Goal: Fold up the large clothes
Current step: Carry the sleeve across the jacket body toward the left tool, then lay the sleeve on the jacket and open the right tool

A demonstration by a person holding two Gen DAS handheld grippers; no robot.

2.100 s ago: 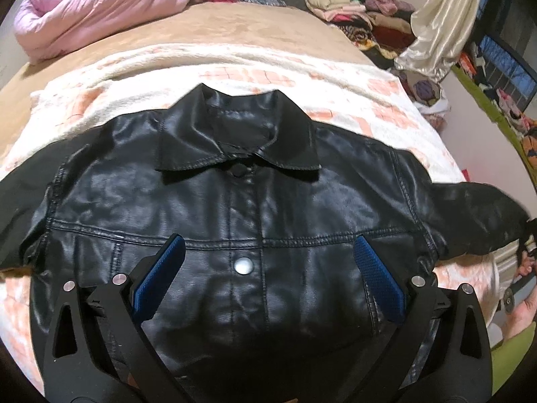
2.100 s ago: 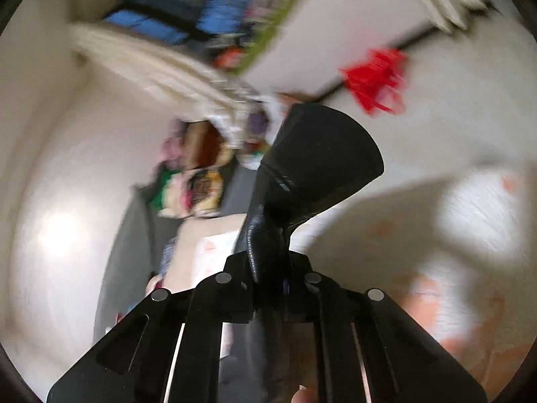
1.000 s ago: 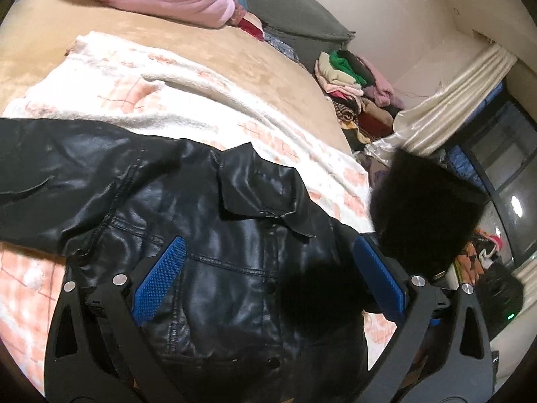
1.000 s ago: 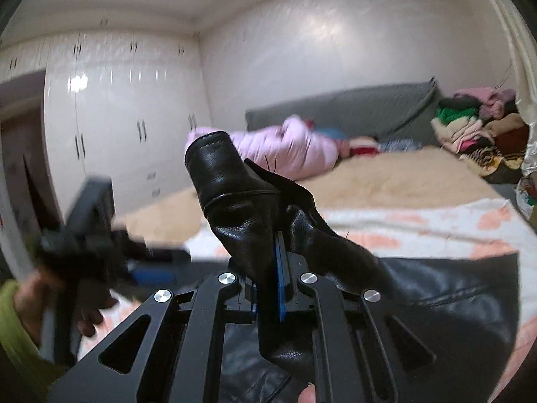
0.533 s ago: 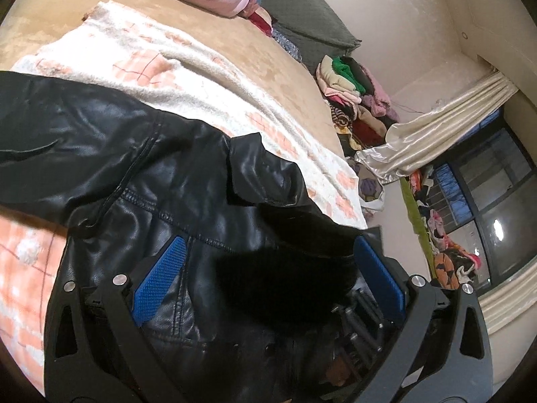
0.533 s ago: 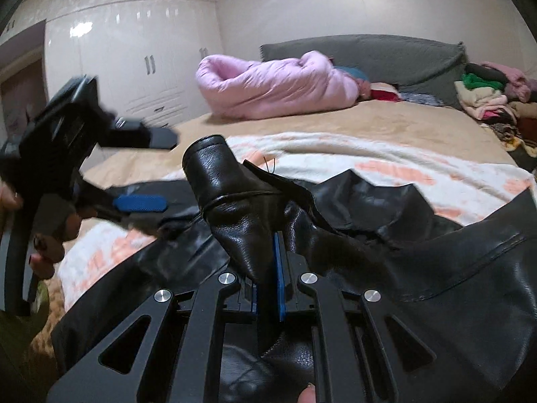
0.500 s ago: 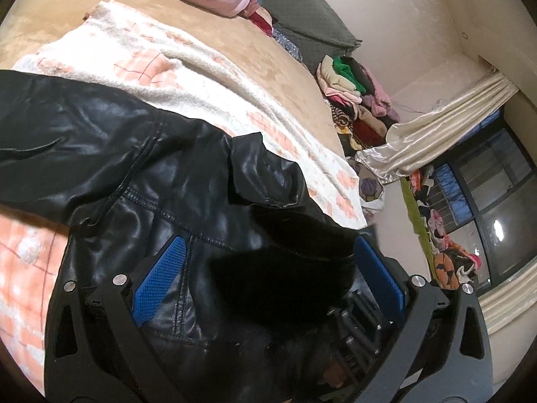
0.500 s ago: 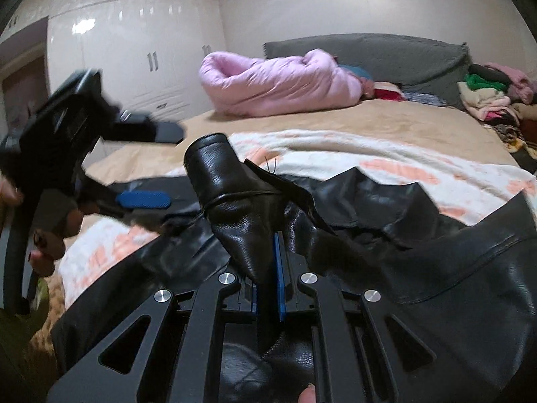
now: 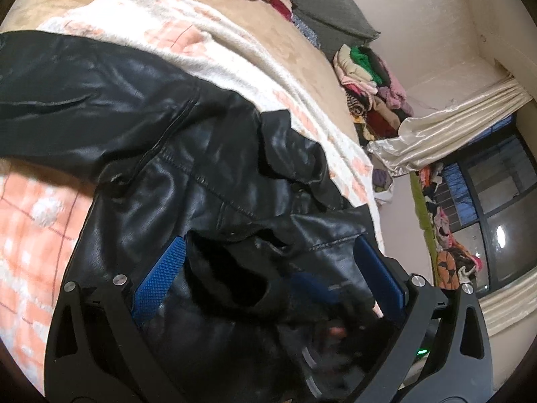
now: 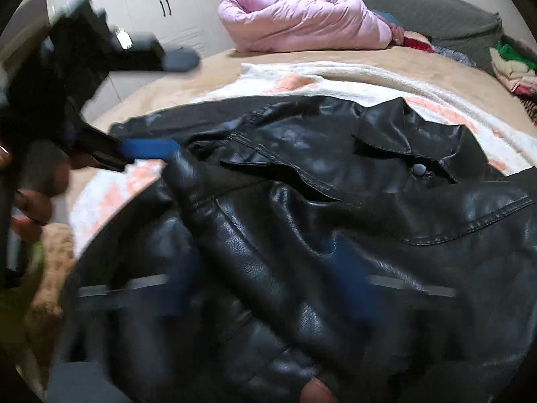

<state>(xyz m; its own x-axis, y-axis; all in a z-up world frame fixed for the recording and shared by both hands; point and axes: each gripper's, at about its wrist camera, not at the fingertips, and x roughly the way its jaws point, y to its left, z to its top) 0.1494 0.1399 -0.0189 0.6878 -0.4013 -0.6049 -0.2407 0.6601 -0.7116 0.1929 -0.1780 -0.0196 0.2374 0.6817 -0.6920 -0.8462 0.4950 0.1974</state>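
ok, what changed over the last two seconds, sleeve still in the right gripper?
No. The right gripper carried the sleeve from out at the side across onto the jacket front, then opened; its blurred fingers now stand apart with the sleeve lying loose between them. The left gripper stayed open, holding nothing, though its view swung toward the other shoulder. The jacket body stayed on the blanket.

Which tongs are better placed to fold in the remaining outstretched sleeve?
Left: the left tongs, open, hover over the jacket beside that outstretched sleeve; the right tongs are blurred over the folded sleeve.
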